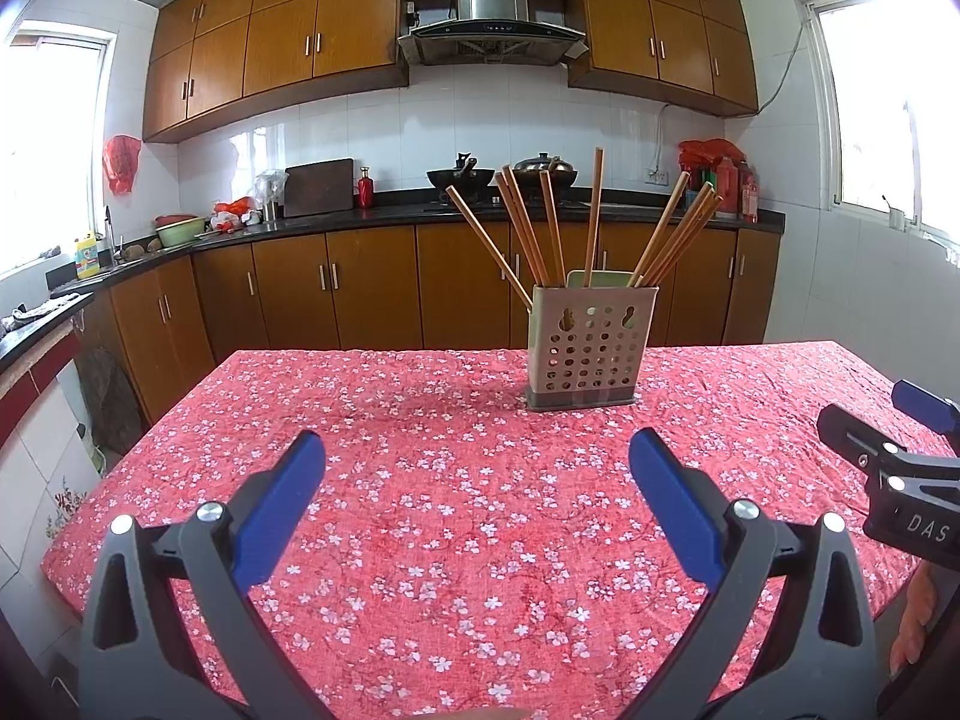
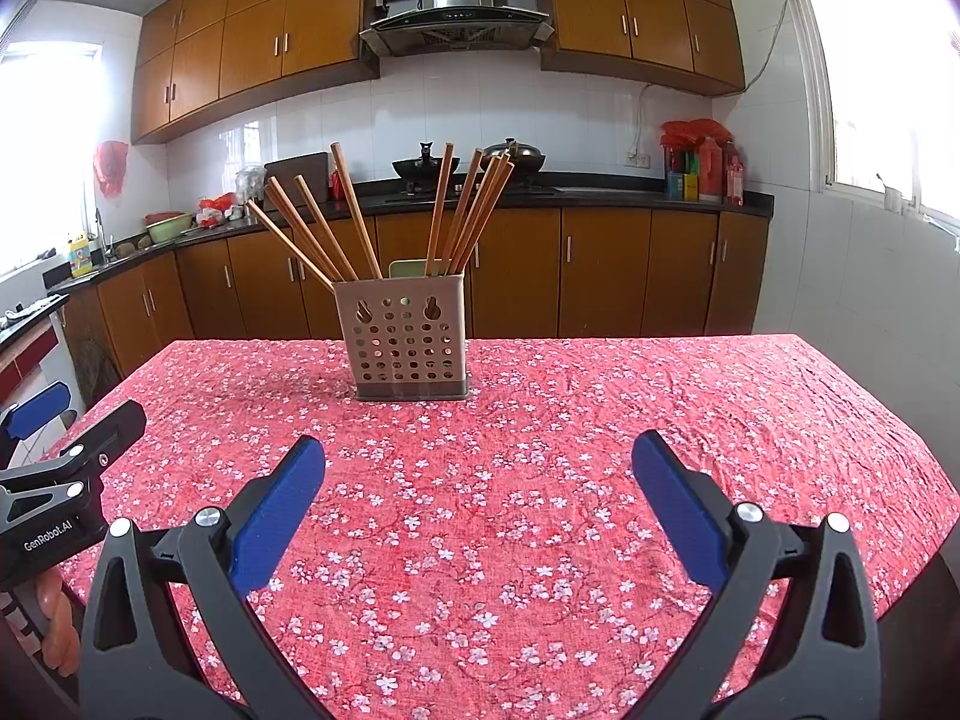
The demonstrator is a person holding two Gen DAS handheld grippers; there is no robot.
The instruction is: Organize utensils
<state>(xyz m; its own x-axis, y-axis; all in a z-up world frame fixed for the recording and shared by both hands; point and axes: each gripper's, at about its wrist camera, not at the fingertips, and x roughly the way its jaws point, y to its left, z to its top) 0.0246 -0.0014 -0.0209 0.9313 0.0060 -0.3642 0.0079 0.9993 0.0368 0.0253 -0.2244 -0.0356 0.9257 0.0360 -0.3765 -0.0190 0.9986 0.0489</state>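
The wooden chopsticks (image 1: 543,228) stand fanned out in a perforated beige holder (image 1: 591,348), upright toward the far middle of the desk (image 1: 420,480) on its red floral cloth. Nearer, the left gripper (image 1: 477,456) and right gripper (image 2: 478,456) hover above the cloth, fingers spread wide, holding nothing.

Both wrist views low over the tabletop (image 1: 420,480), facing the kitchen wall; shared: chopstick holder (image 1: 585,348), mid-distance.

Both tongs (image 1: 477,450) (image 2: 478,453) agape, side by side
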